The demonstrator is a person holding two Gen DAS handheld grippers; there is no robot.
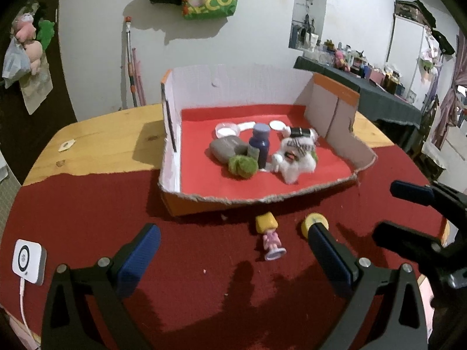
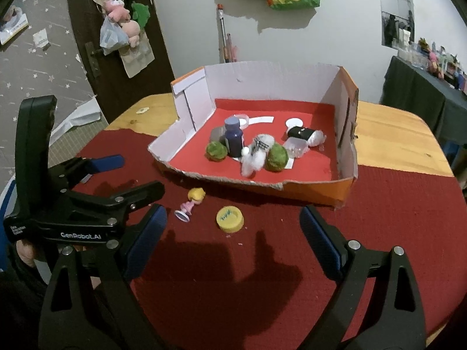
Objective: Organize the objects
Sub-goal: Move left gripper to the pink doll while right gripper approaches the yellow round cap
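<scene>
A small doll (image 1: 270,239) (image 2: 191,202) with yellow hair and a pink dress lies on the red cloth in front of the cardboard box (image 1: 204,204) (image 2: 315,192). A yellow cap (image 1: 313,224) (image 2: 230,218) lies to its right. My left gripper (image 1: 233,233) (image 2: 137,173) is open, low over the cloth, with the doll showing between its fingers, untouched. My right gripper (image 2: 233,213) (image 1: 391,210) is open too, the cap just beyond its tips. The red-lined box holds a blue bottle (image 1: 259,143) (image 2: 233,138), green pompoms (image 1: 242,166) (image 2: 277,157), a white plush (image 1: 294,157) (image 2: 256,154) and several small items.
The box stands on a wooden table (image 1: 102,140) (image 2: 394,137) half covered by dark red cloth (image 1: 175,291) (image 2: 262,277). A white device (image 1: 27,261) with a cable lies at the cloth's left edge. The two grippers are side by side, close together.
</scene>
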